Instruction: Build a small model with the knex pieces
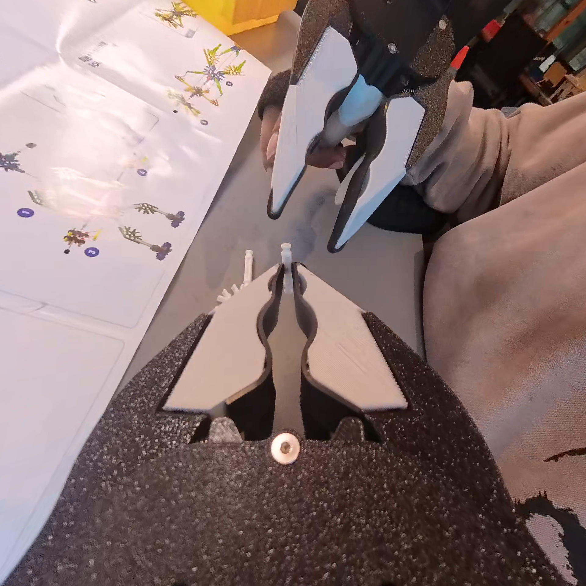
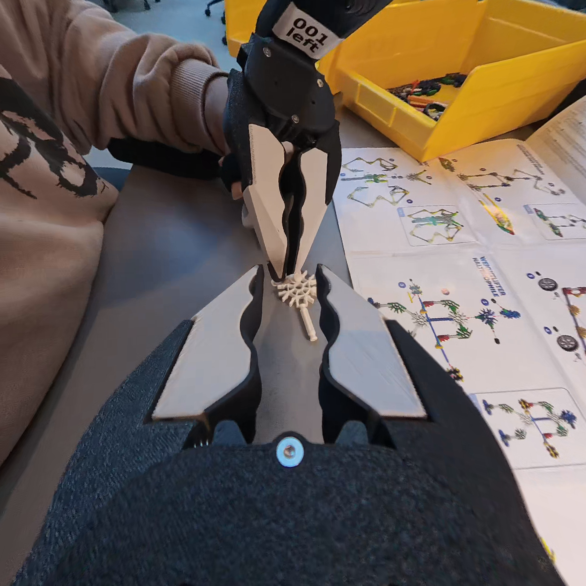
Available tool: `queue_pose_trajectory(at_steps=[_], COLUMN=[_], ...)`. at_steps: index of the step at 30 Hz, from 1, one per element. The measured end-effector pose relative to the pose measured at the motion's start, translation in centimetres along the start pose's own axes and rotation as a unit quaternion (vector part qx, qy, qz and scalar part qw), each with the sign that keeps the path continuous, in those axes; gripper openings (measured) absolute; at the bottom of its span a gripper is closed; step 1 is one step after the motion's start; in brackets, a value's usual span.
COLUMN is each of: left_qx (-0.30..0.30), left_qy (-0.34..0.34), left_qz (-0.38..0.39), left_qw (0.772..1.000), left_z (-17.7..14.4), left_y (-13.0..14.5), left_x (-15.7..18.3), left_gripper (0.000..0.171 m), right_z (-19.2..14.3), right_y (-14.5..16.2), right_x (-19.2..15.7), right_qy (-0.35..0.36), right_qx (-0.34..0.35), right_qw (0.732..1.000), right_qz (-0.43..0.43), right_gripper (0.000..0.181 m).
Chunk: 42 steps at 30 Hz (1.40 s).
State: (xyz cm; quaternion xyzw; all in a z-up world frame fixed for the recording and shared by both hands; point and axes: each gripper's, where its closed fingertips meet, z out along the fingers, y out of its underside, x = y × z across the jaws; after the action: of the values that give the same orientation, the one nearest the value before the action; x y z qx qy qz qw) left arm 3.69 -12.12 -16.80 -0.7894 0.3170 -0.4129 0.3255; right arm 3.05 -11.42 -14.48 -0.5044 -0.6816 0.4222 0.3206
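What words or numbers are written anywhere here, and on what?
White label on the left gripper: short printed text, legible; I do not copy wording.
Instruction sheet: blue heading and numbered circles by the diagrams; small print too blurred to read.
Yellow bin: no writing seen.

You're at a workshop table: yellow parts bins, a building-toy instruction sheet, and cluttered shelves behind.

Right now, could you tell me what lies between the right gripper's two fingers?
In the right wrist view, a white snowflake-shaped connector with a short white rod lies on the grey table between the open right gripper fingers.
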Motion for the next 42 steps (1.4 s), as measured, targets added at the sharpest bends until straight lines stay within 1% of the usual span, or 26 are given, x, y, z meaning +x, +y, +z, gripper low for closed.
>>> queue_pose_trajectory(at_steps=[2, 4, 7, 10, 13, 15, 17, 20, 23, 26, 27, 29, 31, 33, 36, 42], left_qx=[-0.006, -0.004, -0.004, -0.018, -0.014, -0.014, -0.017, -0.012, -0.026, -0.072, -0.08, -0.094, -0.109, -0.117, -0.121, -0.132], left_qy=[0.005, 0.027, 0.033, 0.037, 0.041, 0.047, 0.03, -0.021, -0.087, -0.119, -0.124, -0.136, -0.154, -0.158, -0.151, -0.106], left_qz=[0.0, -0.003, 0.012, 0.02, 0.02, 0.023, 0.043, 0.076, 0.115, 0.134, 0.137, 0.152, 0.17, 0.184, 0.191, 0.231], left_qw=[1.0, 1.0, 0.999, 0.999, 0.999, 0.999, 0.998, 0.997, 0.989, 0.981, 0.979, 0.974, 0.967, 0.963, 0.962, 0.958], left_z=[0.0, 0.0, -0.1, 0.2, 0.1, 0.0, -0.2, -1.1, -2.0, -1.6, -1.2, -0.7, -0.4, -0.2, -0.1, 0.2], left_y=[0.8, 1.1, 1.2, 1.6, 1.6, 1.6, 1.7, 1.2, 1.4, 2.9, 3.2, 3.5, 3.8, 3.9, 4.1, 4.8], left_x=[0.0, 0.8, 1.4, 1.7, 1.9, 2.1, 1.8, 0.4, -1.4, -2.5, -2.6, -2.7, -3.1, -3.1, -2.9, -1.2], left_gripper=[0.003, 0.003, 0.003, 0.003, 0.003, 0.005, 0.007, 0.018, 0.031, 0.041, 0.042, 0.043, 0.04, 0.034, 0.034, 0.034], right_z=[0.5, 1.1, 1.8, 1.8, 1.7, 1.4, 1.1, 0.5, -0.1, -0.3, -0.3, -0.3, -0.3, -0.3, -0.3, -0.6], right_y=[0.8, 1.5, 2.0, 2.0, 1.8, 1.6, 1.6, 1.9, 3.2, 5.0, 5.5, 5.5, 5.7, 5.7, 5.7, 5.8], right_x=[-0.6, -1.3, -1.9, -2.5, -2.8, -3.2, -3.2, -2.6, -2.2, -2.8, -3.0, -3.2, -3.2, -3.2, -3.4, -3.9], right_qy=[-0.025, -0.042, -0.056, -0.076, -0.087, -0.1, -0.106, -0.099, -0.097, -0.112, -0.116, -0.119, -0.118, -0.119, -0.123, -0.134], right_qx=[-0.013, -0.023, -0.03, -0.019, -0.01, -0.004, 0.0, 0.0, -0.037, -0.088, -0.102, -0.108, -0.116, -0.118, -0.116, -0.118], right_qw=[1.0, 0.999, 0.998, 0.997, 0.996, 0.995, 0.994, 0.994, 0.992, 0.985, 0.983, 0.982, 0.981, 0.981, 0.981, 0.98], right_qz=[-0.001, -0.005, -0.007, 0.001, 0.015, 0.024, 0.033, 0.053, 0.073, 0.094, 0.095, 0.098, 0.097, 0.095, 0.092, 0.091], right_gripper=[0.032, 0.031, 0.023, 0.017, 0.013, 0.007, 0.005, 0.005, 0.005, 0.006, 0.006, 0.006, 0.006, 0.006, 0.006, 0.006])
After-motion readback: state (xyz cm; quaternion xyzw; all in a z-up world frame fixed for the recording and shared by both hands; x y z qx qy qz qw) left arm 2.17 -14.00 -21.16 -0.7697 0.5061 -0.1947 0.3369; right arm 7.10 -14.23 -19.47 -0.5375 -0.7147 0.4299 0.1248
